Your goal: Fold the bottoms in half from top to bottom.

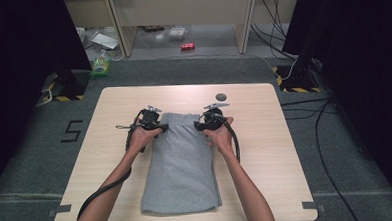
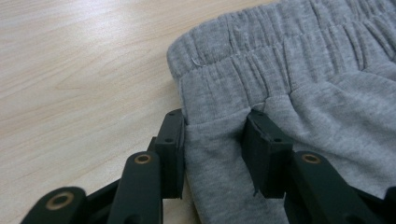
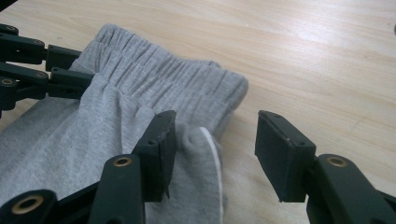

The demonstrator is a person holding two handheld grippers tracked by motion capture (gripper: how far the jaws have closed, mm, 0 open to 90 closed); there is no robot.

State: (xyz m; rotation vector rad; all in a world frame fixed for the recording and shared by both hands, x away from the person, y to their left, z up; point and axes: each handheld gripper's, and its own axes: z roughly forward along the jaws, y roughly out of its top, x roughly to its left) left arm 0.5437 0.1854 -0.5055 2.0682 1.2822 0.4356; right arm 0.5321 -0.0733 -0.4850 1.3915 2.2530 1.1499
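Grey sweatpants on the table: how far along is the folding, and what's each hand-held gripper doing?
Done: the grey sweatpants lie lengthwise in a narrow stack on the table, waistband at the far end. In hand: the left hand-held gripper is shut on fabric just below the waistband; the right hand-held gripper stands open, one jaw on the waistband corner, the other over bare wood. Left: probably closing the right grip and folding.

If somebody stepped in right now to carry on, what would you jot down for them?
Left hand-held gripper: jaws pinch a fold of the grey sweatpants just below the waistband, at one corner.
Right hand-held gripper: open at the other waistband corner, one jaw against the cloth, the other over bare table.
Pants lie flat, folded lengthwise, waistband at the far end.
Left: close the right grip; probably fold next.
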